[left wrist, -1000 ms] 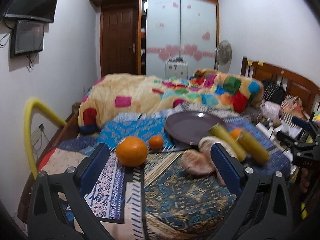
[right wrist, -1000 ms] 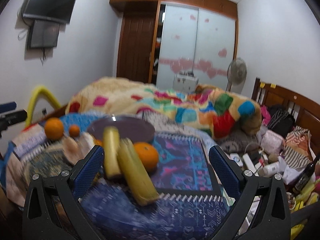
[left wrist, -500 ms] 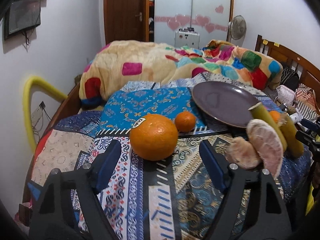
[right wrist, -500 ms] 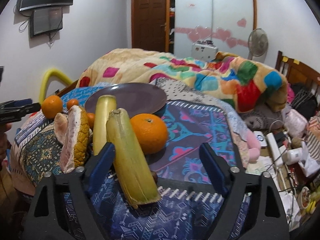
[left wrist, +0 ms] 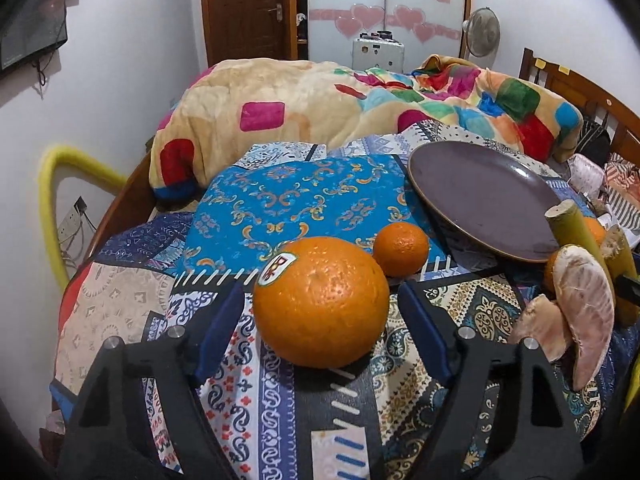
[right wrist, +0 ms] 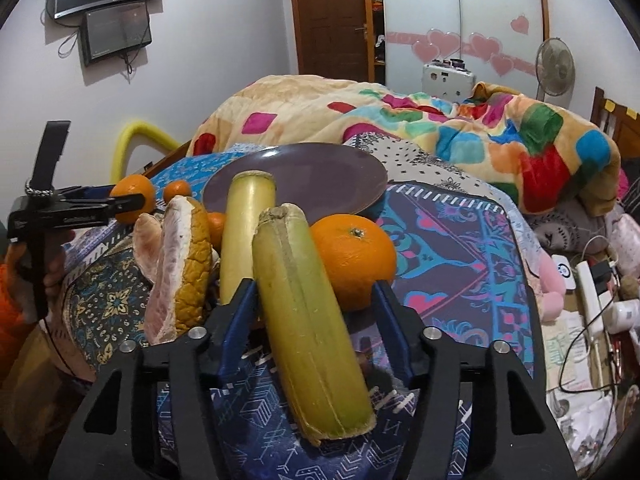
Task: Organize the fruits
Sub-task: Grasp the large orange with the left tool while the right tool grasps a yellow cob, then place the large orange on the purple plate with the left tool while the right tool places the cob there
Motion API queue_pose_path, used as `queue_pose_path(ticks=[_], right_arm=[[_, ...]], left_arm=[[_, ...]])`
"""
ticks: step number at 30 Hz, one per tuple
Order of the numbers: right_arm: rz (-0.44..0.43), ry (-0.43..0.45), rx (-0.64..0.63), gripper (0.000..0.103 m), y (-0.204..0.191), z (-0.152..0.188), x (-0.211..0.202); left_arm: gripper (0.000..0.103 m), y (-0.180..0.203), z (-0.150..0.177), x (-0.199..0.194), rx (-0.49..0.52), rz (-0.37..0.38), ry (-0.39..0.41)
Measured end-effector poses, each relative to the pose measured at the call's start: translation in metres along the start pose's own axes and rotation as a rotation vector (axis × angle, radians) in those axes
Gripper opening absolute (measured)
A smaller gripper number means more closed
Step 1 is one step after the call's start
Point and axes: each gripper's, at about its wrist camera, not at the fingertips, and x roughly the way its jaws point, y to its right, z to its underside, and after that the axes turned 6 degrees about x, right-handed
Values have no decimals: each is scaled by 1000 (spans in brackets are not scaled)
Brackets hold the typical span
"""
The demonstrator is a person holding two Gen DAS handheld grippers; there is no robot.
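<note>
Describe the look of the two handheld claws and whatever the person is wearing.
Both the left claw and right claw share one build: black angular plastic frames with triangular cut-outs, silver round bolt heads, and flat blue pads lining the fingers. At the right view's left edge an orange sleeve shows.

The big orange point(left wrist: 320, 304) had a shiny, dimpled peel with a glossy sticker on it. The plate point(left wrist: 476, 196) looked like smooth, glazed ceramic, a bit of sheen. The bedspread point(left wrist: 280, 200) was matt printed cloth, the blanket point(left wrist: 280, 108) plush fleece. The cane point(right wrist: 308, 320) looked fibrous and waxy; the pomelo rind point(right wrist: 192, 264) was rough and wrinkled. The headboard point(left wrist: 576, 84) was varnished wood.
</note>
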Motion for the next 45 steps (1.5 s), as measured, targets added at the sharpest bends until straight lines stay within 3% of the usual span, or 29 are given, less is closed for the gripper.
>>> queue_pose_path(ticks=[3, 5, 8, 21, 35, 45], right_arm=[[-15, -5, 1, 49, 1, -1, 0], [-36, -11, -1, 40, 0, -2, 1], [-33, -11, -8, 39, -3, -1, 0], [-24, 18, 26, 36, 2, -4, -9], [-16, 153, 58, 33, 9, -29, -46], [-13, 243, 42, 33, 9, -64, -54]], left_arm=[[77, 2, -3, 2, 9, -5, -3], [74, 2, -4, 5, 11, -8, -11], [70, 2, -5, 8, 7, -19, -24], [68, 4, -2, -5, 6, 5, -11], [68, 29, -26, -59, 40, 33, 116], [68, 50, -56, -62, 48, 76, 167]])
